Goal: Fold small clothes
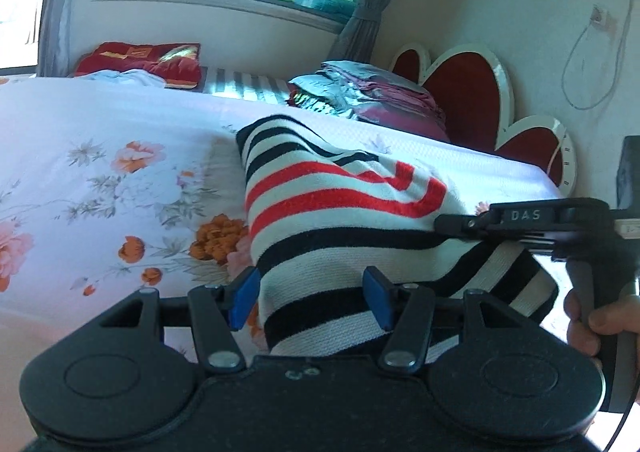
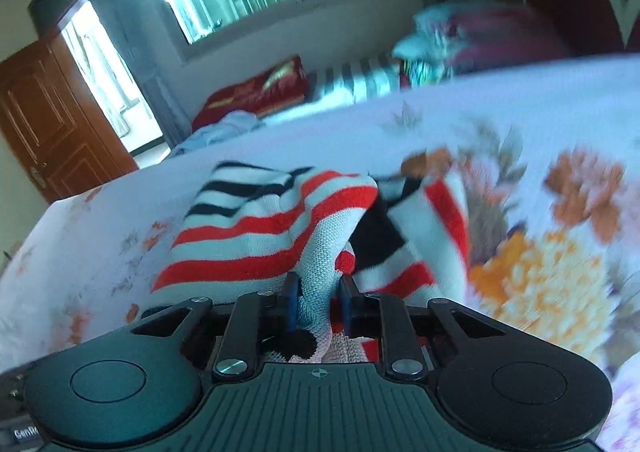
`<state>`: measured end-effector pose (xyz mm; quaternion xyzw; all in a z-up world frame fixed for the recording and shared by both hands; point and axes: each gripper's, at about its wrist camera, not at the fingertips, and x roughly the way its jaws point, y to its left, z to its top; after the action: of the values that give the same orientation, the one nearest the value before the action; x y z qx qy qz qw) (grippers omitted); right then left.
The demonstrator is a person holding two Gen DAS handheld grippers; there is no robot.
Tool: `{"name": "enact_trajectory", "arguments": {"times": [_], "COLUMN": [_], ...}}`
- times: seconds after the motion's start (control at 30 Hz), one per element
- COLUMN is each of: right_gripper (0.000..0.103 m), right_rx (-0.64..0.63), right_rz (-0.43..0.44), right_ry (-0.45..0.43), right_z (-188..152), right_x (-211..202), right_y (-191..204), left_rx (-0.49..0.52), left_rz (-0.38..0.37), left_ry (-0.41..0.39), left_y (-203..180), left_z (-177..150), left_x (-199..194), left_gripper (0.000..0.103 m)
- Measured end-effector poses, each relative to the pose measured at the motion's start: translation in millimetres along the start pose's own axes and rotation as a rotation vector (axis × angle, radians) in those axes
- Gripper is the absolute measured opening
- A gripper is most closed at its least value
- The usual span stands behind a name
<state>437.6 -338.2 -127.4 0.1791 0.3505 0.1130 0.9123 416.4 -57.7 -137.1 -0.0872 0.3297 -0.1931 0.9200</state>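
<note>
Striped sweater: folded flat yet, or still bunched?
Still bunched. The sweater humps up off the bed, one fold pinched in the right gripper.

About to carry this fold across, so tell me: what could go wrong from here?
1. The right gripper pinches only a narrow bunch of the striped knit garment; it could slip out.
2. The left gripper stands open around the hem, so that side may drag on the floral bedsheet and fold crooked.

The knit garment [image 1: 340, 211] ahead of the black, blue-padded left gripper [image 1: 312, 302] was white with black and red stripes; the bedsheet [image 1: 100, 171] beneath was white with orange and pink flowers (grey-green leaves); the headboard [image 1: 472, 91] beyond was dark red, white-edged
</note>
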Motion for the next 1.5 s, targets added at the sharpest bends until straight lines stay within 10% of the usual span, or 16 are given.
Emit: {"name": "enact_trajectory", "arguments": {"times": [0.57,0.77,0.87,1.03,1.13,1.33,1.5], "right_gripper": [0.02,0.03,0.055,0.056,0.027,0.001,0.0], "right_rx": [0.045,0.161,0.213,0.182,0.129,0.007,0.07], "right_rz": [-0.099,-0.05,-0.031,-0.02,-0.092,-0.176,-0.198], "right_ry": [0.009,0.034,0.03,0.064,0.109,0.056,0.19], "right_z": [-22.7,-35.1,-44.5,-59.1,-71.2,-65.8,-81.5], "right_x": [-25.1,-65.4,-83.7,-87.7,-75.7,-86.7,-67.0], "right_y": [-39.2,-53.1,-54.3,-38.0,-29.9,-26.3,-56.6], "left_rx": [-0.056,-0.056,-0.041,-0.026,-0.014,0.007,0.034], "left_rz": [-0.077,-0.091,-0.088,-0.085,-0.082,-0.088,-0.074], "left_ry": [0.096,0.1,0.102,0.104,0.105,0.107,0.124], "left_y": [-4.1,-3.0,-6.9,-10.4,-13.9,-22.4,-23.2], "left_z": [-16.2,-19.3,-19.6,-19.9,-20.3,-22.0,-27.5], "left_x": [22.6,24.3,24.3,24.9,25.2,25.0,28.0], "left_gripper": [0.064,0.064,0.064,0.064,0.064,0.064,0.065]}}
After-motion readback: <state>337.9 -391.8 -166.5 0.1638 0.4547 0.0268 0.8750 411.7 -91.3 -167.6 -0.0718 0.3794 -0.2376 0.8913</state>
